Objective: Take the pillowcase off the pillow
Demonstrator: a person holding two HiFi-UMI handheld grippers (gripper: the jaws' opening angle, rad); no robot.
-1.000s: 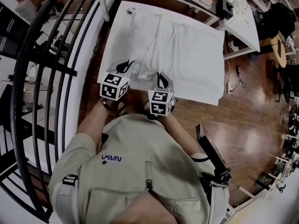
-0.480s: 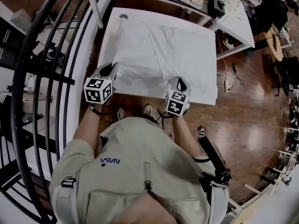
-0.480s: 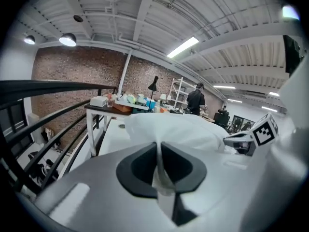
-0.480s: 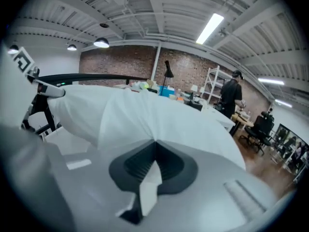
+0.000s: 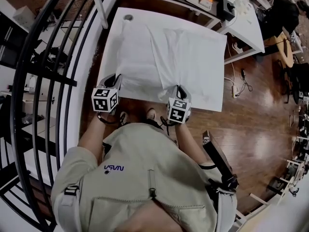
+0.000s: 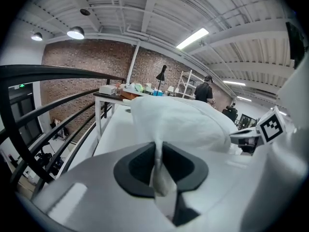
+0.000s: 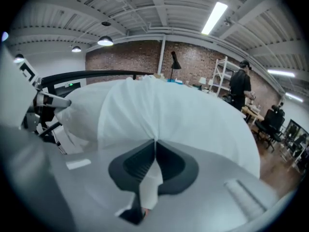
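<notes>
- Cloth of the pillowcase point(image 5: 164, 52) was pinched in a thin fold by the left gripper point(image 5: 117, 79) at the near left corner. Its jaws had just been eased slightly apart, yet in the left gripper view the fold was seen squeezed between them.
- The pillowcase was spread over the white desk point(image 5: 213, 90). The pillow was judged to be the fuller bulge toward the left; it was wholly covered, so no bare part of it could be made out.
- The cloth was judged light, soft and limp, and fairly slippery. It would be expected to drape, bunch and slide out of a loose pinch.
- The filling was judged bulky and springy, and likely to drag inside the case when pulled.
- A hold was judged best taken at the hem or corners, with a doubled fold set deep in the jaws rather than one thin layer.
- The right gripper point(image 5: 179, 89) was clenched on a gathered fold at the near right edge, with creases fanning out from its jaws in the right gripper view.
</notes>
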